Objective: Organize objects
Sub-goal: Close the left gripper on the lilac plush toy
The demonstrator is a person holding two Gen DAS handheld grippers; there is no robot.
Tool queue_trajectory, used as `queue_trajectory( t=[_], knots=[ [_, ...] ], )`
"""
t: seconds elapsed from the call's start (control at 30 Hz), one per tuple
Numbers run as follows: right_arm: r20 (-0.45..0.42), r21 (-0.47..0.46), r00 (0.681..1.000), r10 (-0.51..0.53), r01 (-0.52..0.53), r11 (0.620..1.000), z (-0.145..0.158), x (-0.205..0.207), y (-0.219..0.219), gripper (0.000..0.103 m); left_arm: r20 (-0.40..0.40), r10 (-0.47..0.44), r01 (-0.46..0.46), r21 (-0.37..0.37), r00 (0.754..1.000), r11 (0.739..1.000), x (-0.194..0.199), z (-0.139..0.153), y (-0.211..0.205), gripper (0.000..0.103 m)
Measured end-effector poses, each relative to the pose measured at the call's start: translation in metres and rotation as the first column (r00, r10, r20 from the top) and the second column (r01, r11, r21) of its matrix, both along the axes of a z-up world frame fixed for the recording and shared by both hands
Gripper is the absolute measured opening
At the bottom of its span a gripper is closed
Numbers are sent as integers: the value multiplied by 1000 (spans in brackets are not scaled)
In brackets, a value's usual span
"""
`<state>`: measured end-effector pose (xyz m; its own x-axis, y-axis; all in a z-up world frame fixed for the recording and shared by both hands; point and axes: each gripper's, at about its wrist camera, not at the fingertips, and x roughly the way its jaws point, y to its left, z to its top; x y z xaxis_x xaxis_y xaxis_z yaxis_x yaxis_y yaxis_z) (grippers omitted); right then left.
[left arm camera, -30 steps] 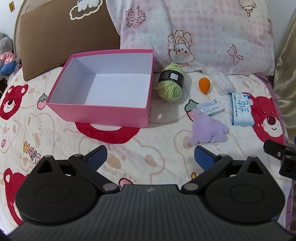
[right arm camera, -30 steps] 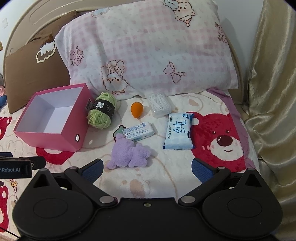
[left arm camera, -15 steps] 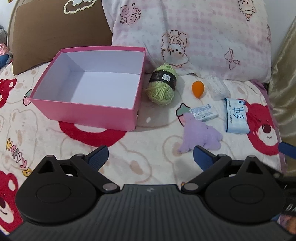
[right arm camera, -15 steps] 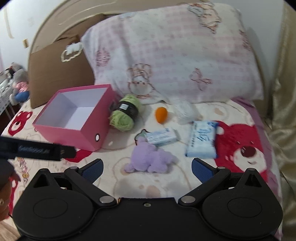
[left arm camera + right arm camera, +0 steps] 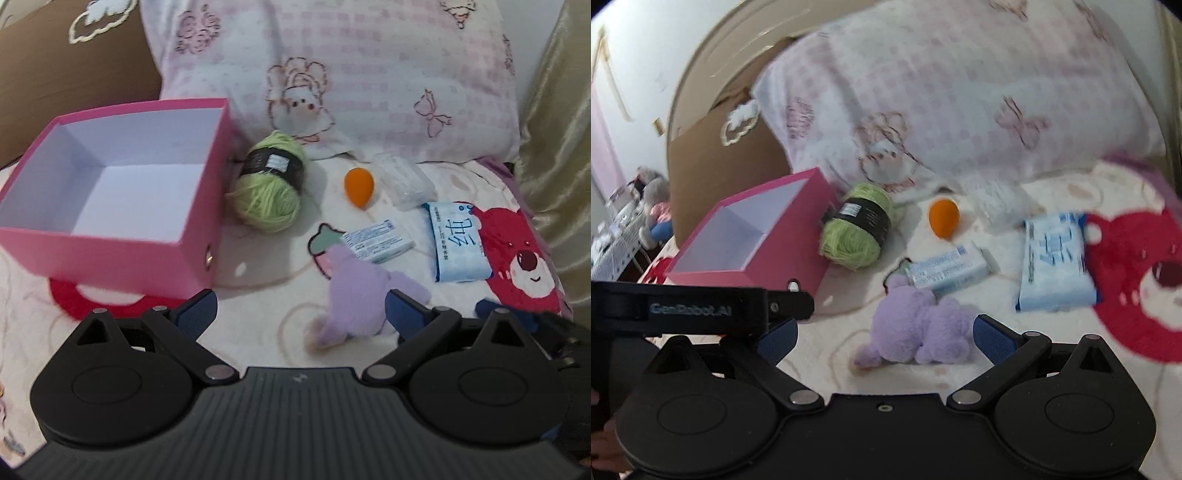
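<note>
An empty pink box point(image 5: 110, 236) point(image 5: 746, 275) stands on the bed at the left. Right of it lie a green yarn ball point(image 5: 269, 184) point(image 5: 858, 225), an orange egg-shaped sponge point(image 5: 359, 186) point(image 5: 943, 218), a clear swab case point(image 5: 402, 181), a small white-blue carton point(image 5: 376, 245) point(image 5: 949, 273), a blue tissue pack point(image 5: 458, 242) point(image 5: 1054, 262) and a purple plush toy point(image 5: 354, 295) point(image 5: 916, 328). My left gripper point(image 5: 299, 314) is open and empty, short of the plush. My right gripper point(image 5: 884, 334) is open, its fingers either side of the plush.
A pink checked pillow point(image 5: 332, 74) and a brown cushion point(image 5: 55, 66) lean at the head of the bed. A gold curtain point(image 5: 557, 147) hangs at the right. The left gripper's body point(image 5: 701, 306) crosses the right wrist view at the left. Soft toys point(image 5: 653, 206) sit beyond the bed's left edge.
Both grippers moved forward and down toward the objects. The plush now lies between the right gripper's fingers. Both views swung, with motion blur.
</note>
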<state>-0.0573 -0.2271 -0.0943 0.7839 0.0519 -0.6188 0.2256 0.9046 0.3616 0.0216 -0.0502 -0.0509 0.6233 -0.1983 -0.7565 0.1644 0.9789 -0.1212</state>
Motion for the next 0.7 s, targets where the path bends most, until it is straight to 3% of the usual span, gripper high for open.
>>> queue_trajectory(
  t=[0.27, 0.37, 0.43, 0.5, 0.53, 0.7],
  knots=[
    [-58, -45, 997, 57, -60, 997, -20, 19, -4, 102, -18, -117, 116, -29, 993, 993, 31, -21, -15, 97],
    [-88, -67, 995, 38, -44, 997, -28, 26, -2, 102, -30, -133, 132, -33, 991, 991, 39, -29, -19, 87],
    [-115, -71, 993, 25, -33, 997, -35, 30, -1, 102, -53, -156, 155, -34, 986, 987, 43, -36, -22, 75],
    [-119, -67, 993, 16, -24, 997, -40, 34, 1, 102, -68, -190, 188, -38, 979, 981, 46, -44, -25, 70],
    [-120, -70, 993, 13, -22, 997, -42, 35, 3, 102, -70, -387, 385, -46, 919, 922, 47, -47, -27, 69],
    [-108, -138, 994, 7, -22, 990, -49, 39, 16, 99, -70, -384, 379, -71, 921, 922, 55, -58, -27, 68]
  ],
)
